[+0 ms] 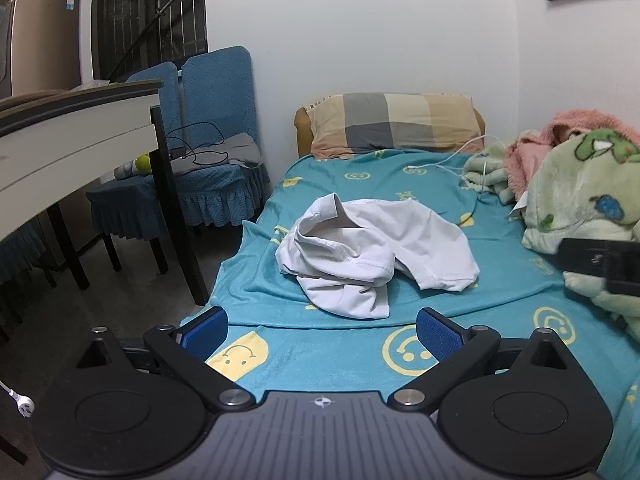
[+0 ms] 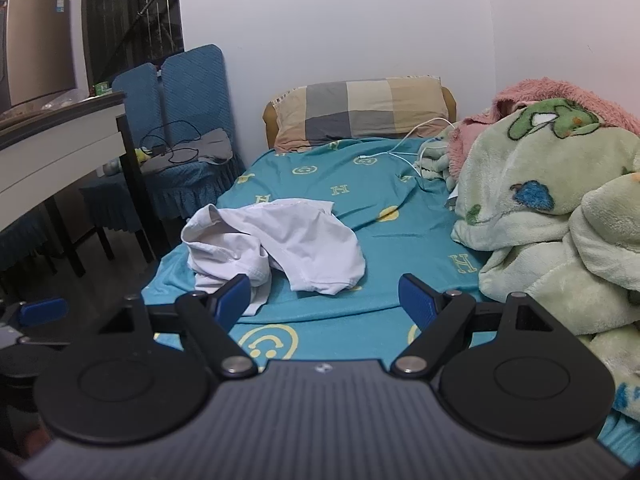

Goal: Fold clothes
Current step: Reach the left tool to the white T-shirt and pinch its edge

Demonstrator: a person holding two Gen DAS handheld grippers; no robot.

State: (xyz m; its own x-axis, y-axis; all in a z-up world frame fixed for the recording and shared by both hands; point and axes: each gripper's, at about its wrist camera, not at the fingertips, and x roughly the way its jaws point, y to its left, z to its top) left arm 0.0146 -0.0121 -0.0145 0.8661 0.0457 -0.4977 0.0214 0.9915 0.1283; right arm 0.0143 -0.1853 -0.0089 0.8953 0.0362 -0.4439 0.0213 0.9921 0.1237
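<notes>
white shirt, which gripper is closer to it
Left, narrowly. The left gripper sits open right in front of the white shirt, roughly centred on it. The right gripper, also open, is offset to the shirt's right, its left finger just overlapping the hem.

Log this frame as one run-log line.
phase: pre-grasp | left gripper: open, empty | right gripper: open, empty | white shirt: crumpled, unfolded on teal bedsheet | contact: none
</notes>
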